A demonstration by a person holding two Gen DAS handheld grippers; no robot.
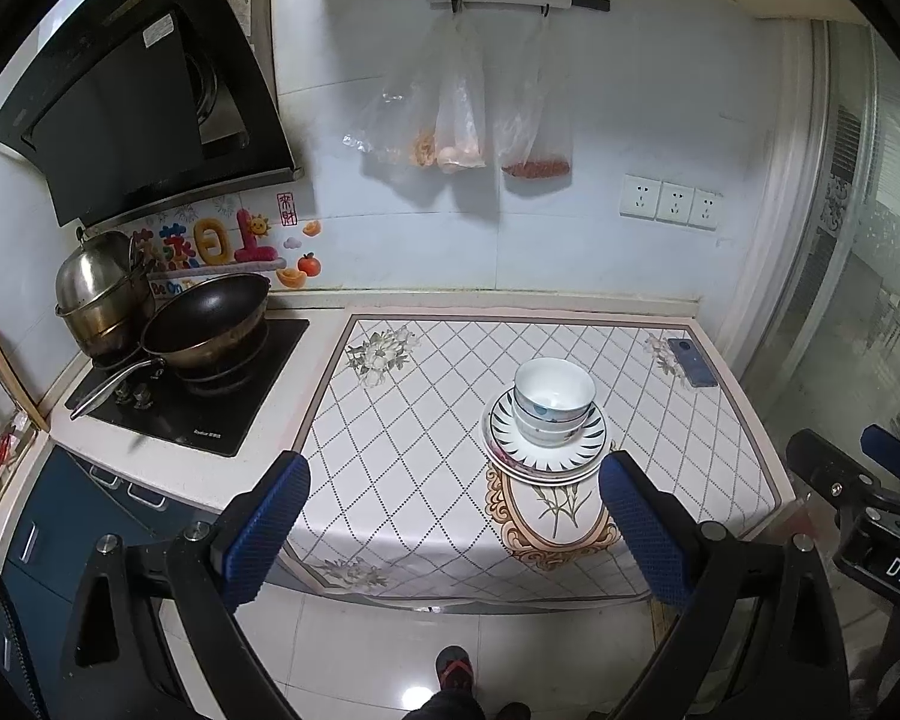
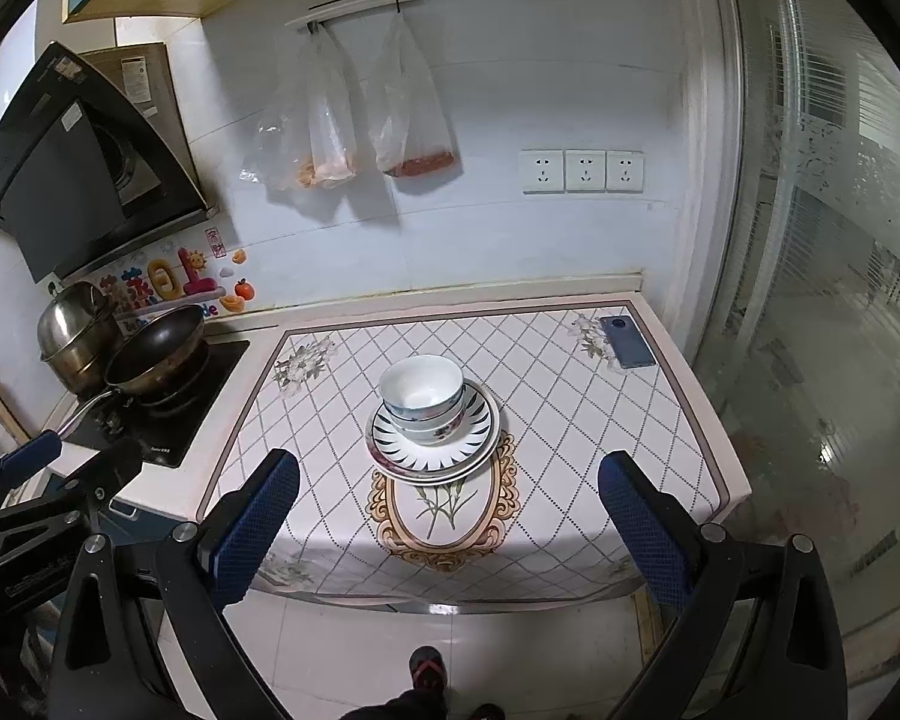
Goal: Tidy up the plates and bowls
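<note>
Your left hand-held gripper (image 1: pixel 453 516) gaped wide and empty, your right hand-held gripper (image 2: pixel 450 516) likewise, both short of the surface (image 2: pixel 570 420), nested bowls (image 2: pixel 423 399) stacked on plates (image 2: pixel 432 456) mid-cloth, phone (image 2: pixel 627 342) at far corner

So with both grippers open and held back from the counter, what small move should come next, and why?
Probably bring the right gripper forward and down toward the top bowl. The bowls sit nested on the stacked plates in one pile, so the bowl has to come off first. Both the right and the left gripper are open and empty, short of the table.
</note>
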